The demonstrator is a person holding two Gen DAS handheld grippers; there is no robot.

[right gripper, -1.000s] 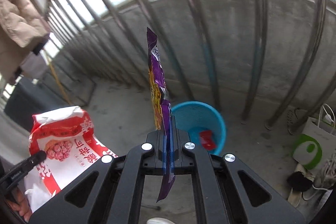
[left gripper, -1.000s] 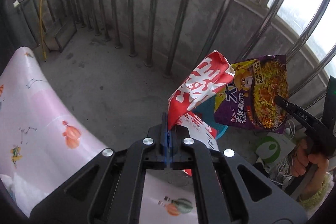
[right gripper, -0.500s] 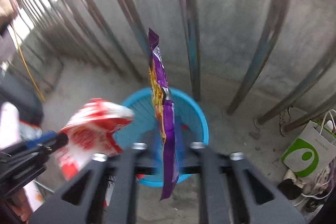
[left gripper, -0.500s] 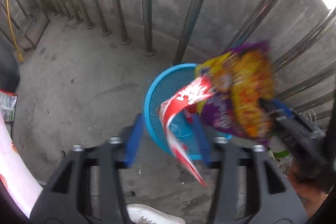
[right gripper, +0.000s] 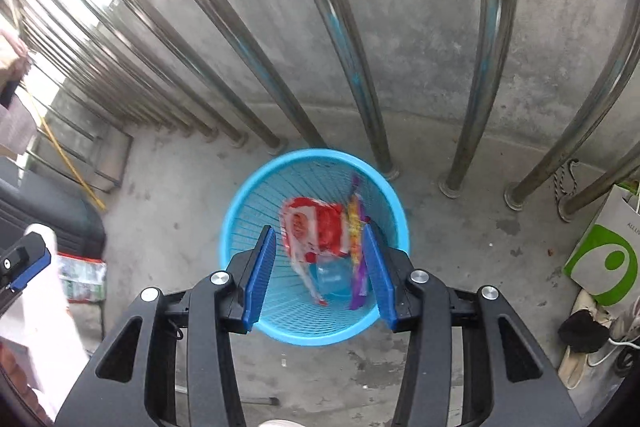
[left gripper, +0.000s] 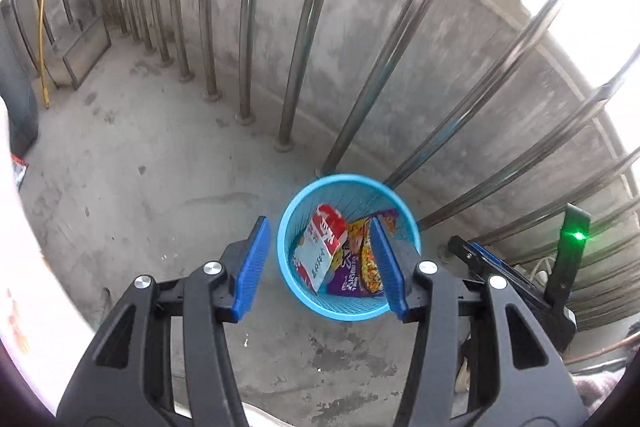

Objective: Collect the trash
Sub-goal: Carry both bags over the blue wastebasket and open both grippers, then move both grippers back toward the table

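Note:
A blue mesh trash basket (left gripper: 308, 303) stands on the concrete floor by the railing; it also shows in the right wrist view (right gripper: 240, 215). Inside it lie a red and white snack bag (left gripper: 322, 247) and a purple noodle packet (left gripper: 358, 267). The right wrist view shows the same red bag (right gripper: 312, 231) and purple packet (right gripper: 356, 247), blurred. My left gripper (left gripper: 320, 263) is open and empty above the basket. My right gripper (right gripper: 318, 267) is open and empty above it too. The right gripper also shows at the left view's right edge (left gripper: 492, 271).
Steel railing bars (left gripper: 304, 27) and a low concrete wall stand behind the basket. A white bag with a green logo (right gripper: 604, 259) and shoes (right gripper: 584, 331) lie at right. A printed packet (right gripper: 82, 277) lies on the floor at left. A yellow pole (left gripper: 42, 27) leans far left.
Both grippers opened over the basket. The red bag and the purple packet dropped from the jaws into the basket.

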